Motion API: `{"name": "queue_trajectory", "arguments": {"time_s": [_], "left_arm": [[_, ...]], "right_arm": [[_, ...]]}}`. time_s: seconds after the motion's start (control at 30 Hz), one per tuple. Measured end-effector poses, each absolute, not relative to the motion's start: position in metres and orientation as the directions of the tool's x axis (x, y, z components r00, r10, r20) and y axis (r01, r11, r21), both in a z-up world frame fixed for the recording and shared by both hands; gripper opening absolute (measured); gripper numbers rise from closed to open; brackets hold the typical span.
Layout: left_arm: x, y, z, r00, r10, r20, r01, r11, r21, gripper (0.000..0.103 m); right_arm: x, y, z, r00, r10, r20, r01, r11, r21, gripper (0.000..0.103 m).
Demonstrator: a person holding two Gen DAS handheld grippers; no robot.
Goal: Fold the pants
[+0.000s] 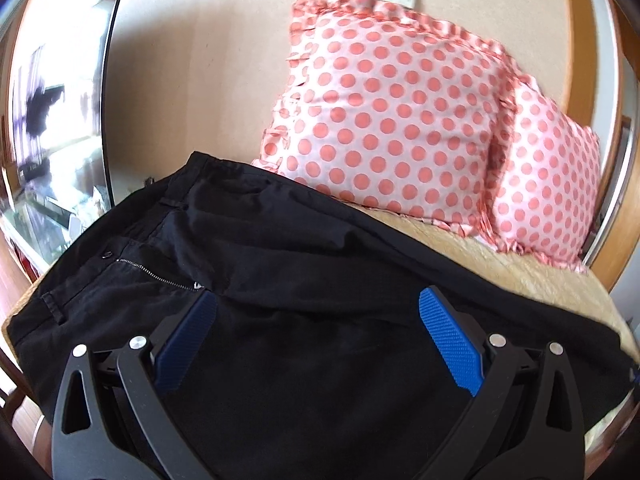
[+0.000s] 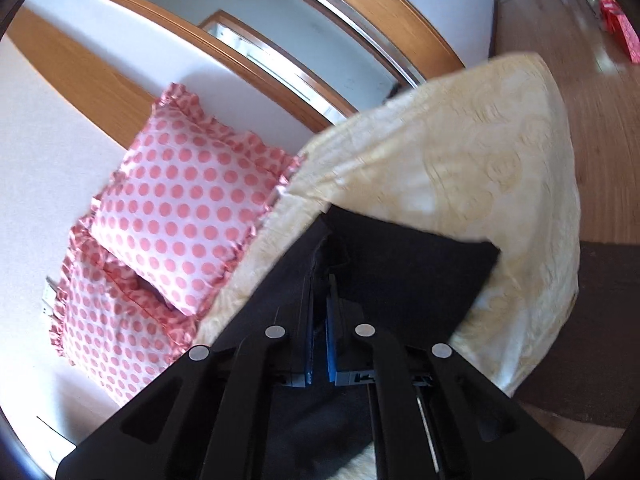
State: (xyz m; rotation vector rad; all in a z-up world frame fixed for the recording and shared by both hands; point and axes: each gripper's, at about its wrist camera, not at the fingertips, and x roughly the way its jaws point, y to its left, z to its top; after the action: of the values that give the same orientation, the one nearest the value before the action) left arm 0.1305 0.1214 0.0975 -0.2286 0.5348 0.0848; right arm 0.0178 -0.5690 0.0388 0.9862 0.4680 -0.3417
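One pair of black pants (image 1: 280,248) lies spread across the cream bedspread (image 1: 520,276), waistband and zipper (image 1: 156,274) toward its left edge. Two pink polka-dot pillows (image 1: 384,120) stand side by side at the far side of the bedspread, against the wall. The left gripper (image 1: 316,336) hovers over the pants, its two blue pads (image 1: 448,340) wide apart. The right gripper (image 2: 320,276) is clamped on a fold of the pants.

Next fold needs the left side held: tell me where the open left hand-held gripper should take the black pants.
Take the waistband edge beside the zipper, sliding in low from the bed edge: it is thick, flat and unpinned. The left hand-held gripper hangs open above the pants.
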Motion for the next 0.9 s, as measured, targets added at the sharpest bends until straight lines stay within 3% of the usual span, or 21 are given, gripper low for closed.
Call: {"name": "queue_trajectory", "arguments": {"time_s": [0.17, 0.37, 0.5, 0.7, 0.77, 0.83, 0.9], "left_arm": [[0.196, 0.155, 0.114, 0.835, 0.026, -0.549, -0.213, 0.936, -0.280, 0.101], [0.318, 0.188, 0.105, 0.683, 0.026, -0.730, -0.352, 0.887, -0.298, 0.101], [0.382, 0.198, 0.085, 0.555, 0.073, -0.829, -0.450, 0.864, -0.226, 0.086], [0.436, 0.217, 0.060, 0.440, 0.166, -0.883, -0.601, 0.785, -0.151, 0.082], [0.443, 0.221, 0.054, 0.434, 0.175, -0.884, -0.622, 0.768, -0.154, 0.070], [0.447, 0.224, 0.048, 0.422, 0.151, -0.894, -0.617, 0.770, -0.161, 0.029], [0.440, 0.228, 0.049, 0.452, 0.140, -0.881, -0.609, 0.770, -0.190, 0.008]], "right_arm": [[0.024, -0.558, 0.038, 0.824, -0.102, -0.558, 0.499, 0.598, 0.627, 0.005], [0.030, -0.555, 0.038, 0.806, -0.120, -0.579, 0.508, 0.642, 0.575, 0.005], [0.029, -0.554, 0.039, 0.796, -0.129, -0.591, 0.513, 0.661, 0.548, 0.005], [0.031, -0.551, 0.040, 0.777, -0.148, -0.612, 0.525, 0.688, 0.501, 0.005], [0.032, -0.550, 0.041, 0.773, -0.149, -0.617, 0.528, 0.691, 0.495, 0.005], [0.033, -0.551, 0.041, 0.771, -0.148, -0.619, 0.527, 0.694, 0.491, 0.005], [0.033, -0.551, 0.042, 0.774, -0.143, -0.617, 0.522, 0.695, 0.493, 0.005]]}}
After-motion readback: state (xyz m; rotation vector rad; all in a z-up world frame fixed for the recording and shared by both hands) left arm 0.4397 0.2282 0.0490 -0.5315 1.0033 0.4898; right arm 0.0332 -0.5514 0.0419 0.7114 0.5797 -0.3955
